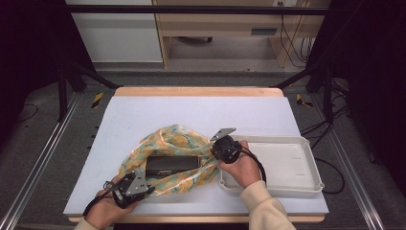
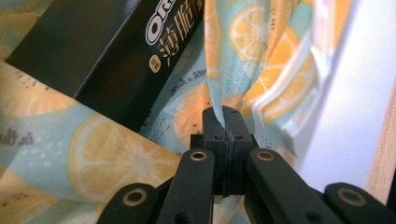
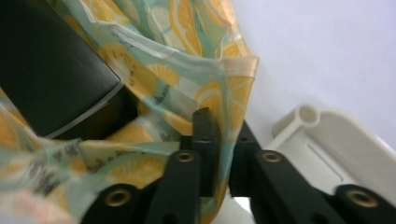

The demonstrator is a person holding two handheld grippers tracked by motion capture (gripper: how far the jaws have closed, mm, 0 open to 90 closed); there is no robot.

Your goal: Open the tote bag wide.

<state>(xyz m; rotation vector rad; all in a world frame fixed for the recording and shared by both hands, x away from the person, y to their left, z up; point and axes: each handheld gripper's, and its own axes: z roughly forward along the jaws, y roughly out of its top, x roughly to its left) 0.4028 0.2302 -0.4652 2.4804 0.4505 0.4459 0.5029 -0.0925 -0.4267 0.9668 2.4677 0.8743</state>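
A lemon-print plastic bag (image 1: 177,139) lies on the white table mat (image 1: 201,110), and a black biscuit box (image 1: 171,164) rests in its open mouth. At the bag's near left corner my left gripper (image 1: 151,190) is shut on the edge. In the left gripper view the jaws (image 2: 226,116) pinch a fold of the bag (image 2: 107,154) just below the box (image 2: 93,46). My right gripper (image 1: 213,151) is at the bag's right edge. In the right gripper view its jaws (image 3: 223,126) stand slightly apart, with the bag's hem (image 3: 187,74) hanging between them beside the box (image 3: 46,84).
A shallow white tray (image 1: 306,143) stands to the right of the bag, under my right hand, and its rim corner (image 3: 327,135) lies just past the right jaws. Beyond the bag the white mat runs bare to the table's wooden far edge (image 1: 196,91).
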